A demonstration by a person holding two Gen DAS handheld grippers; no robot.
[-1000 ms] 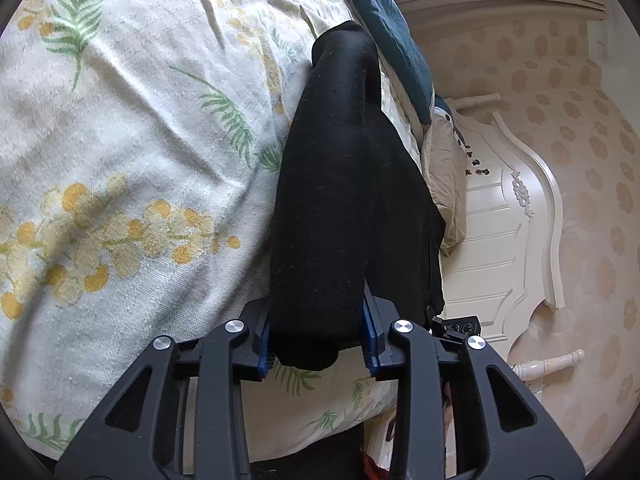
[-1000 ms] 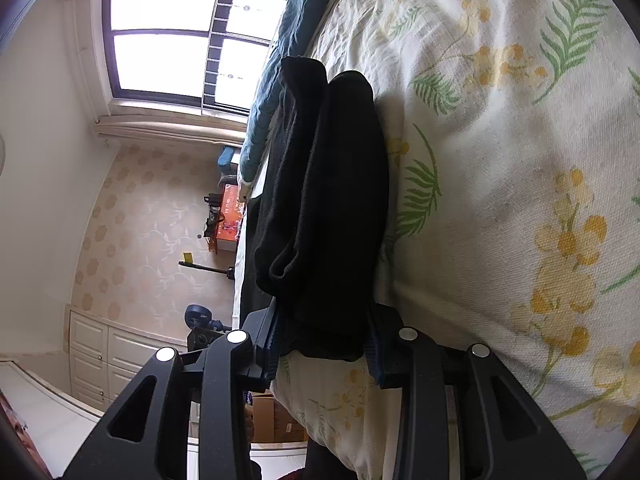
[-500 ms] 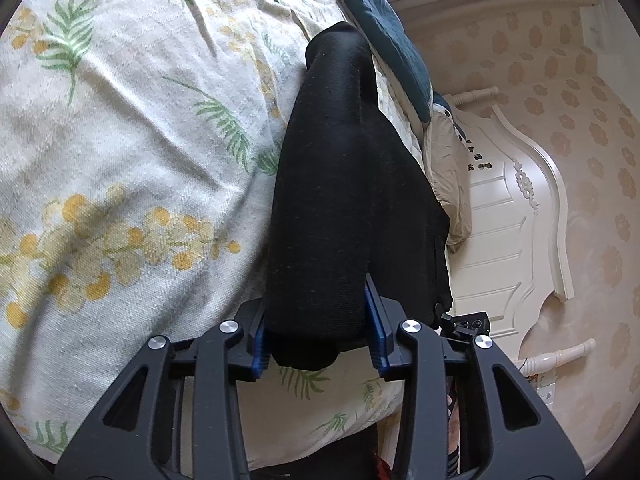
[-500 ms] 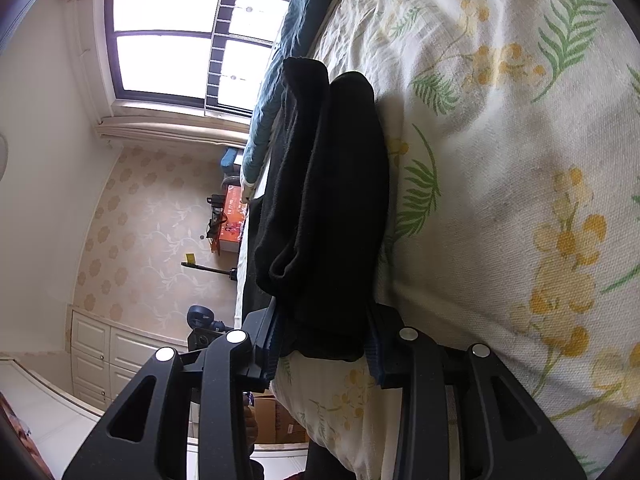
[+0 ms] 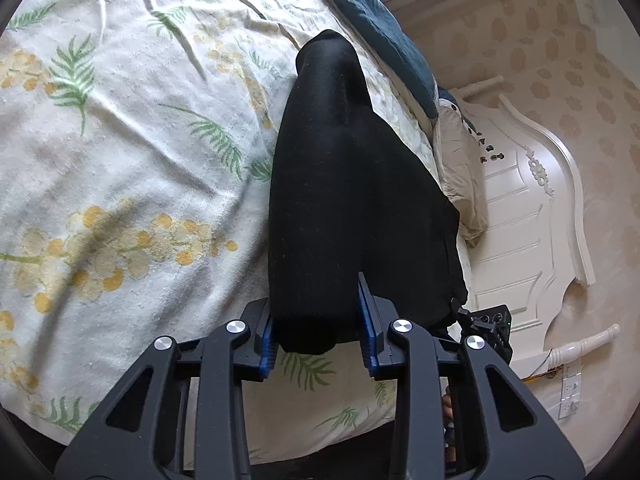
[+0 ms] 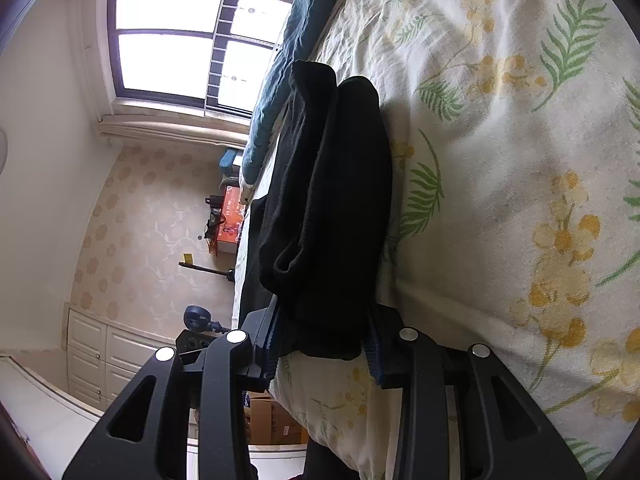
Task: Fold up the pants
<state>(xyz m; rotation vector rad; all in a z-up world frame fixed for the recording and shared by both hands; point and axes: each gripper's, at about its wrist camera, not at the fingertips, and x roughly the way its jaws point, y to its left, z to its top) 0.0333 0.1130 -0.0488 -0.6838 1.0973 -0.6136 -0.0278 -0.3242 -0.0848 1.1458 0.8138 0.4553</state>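
Observation:
The black pants (image 5: 340, 184) lie folded in a long thick bundle on a floral bedspread (image 5: 120, 160). My left gripper (image 5: 318, 334) is shut on the near end of the bundle, its blue pads pressing both sides. In the right wrist view the same pants (image 6: 332, 208) stretch away from me, and my right gripper (image 6: 324, 346) is shut on their other end. Both ends are held just above the bed near its edge. The layers inside the bundle are hidden.
A dark blue quilt (image 5: 384, 28) lies along the far side of the bed. A white headboard (image 5: 528, 216) and a beige pillow (image 5: 460, 168) are to the right. In the right wrist view a window (image 6: 188, 44), white cabinets (image 6: 92, 352) and cardboard boxes (image 6: 272, 420) show beyond the bed edge.
The left gripper has shifted slightly with the pants, so more of the bedspread shows. The right view is almost unchanged. Both grippers stay shut on the pants.

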